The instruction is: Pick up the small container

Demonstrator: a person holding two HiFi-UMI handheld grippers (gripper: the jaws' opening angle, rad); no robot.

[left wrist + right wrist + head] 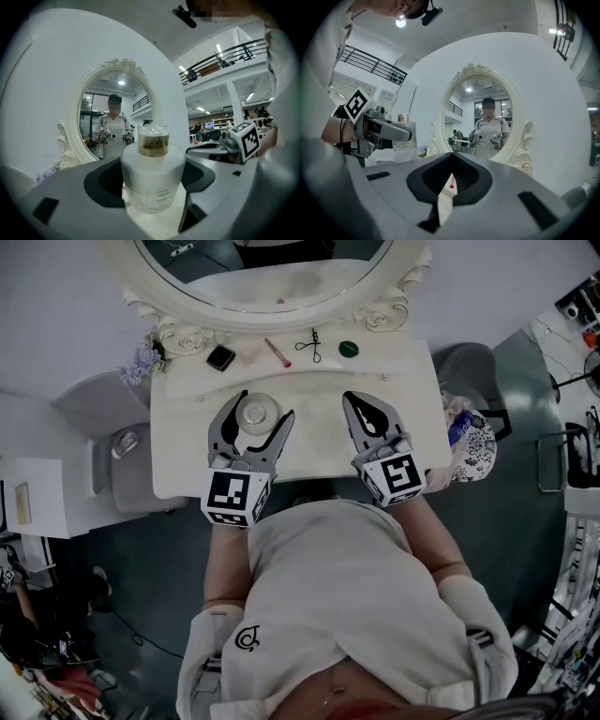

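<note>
The small container (254, 414), a white frosted jar with a gold neck and a clear stopper, stands upright at the middle left of the cream vanity table (309, 385). My left gripper (264, 405) has one jaw on each side of it and hugs its round body. In the left gripper view the small container (152, 173) fills the gap of the left gripper (154, 165), and the tabletop shows just below it. My right gripper (360, 400) hovers to the right, shut and holding nothing. In its own view the right gripper (452, 157) has its jaws meeting at the tip.
An oval mirror (262, 277) in an ornate white frame backs the table. Along the back edge lie a black square item (220, 357), a pink stick (277, 353), scissors (311, 343) and a green lid (349, 349). A patterned bag (473, 442) hangs at the table's right end.
</note>
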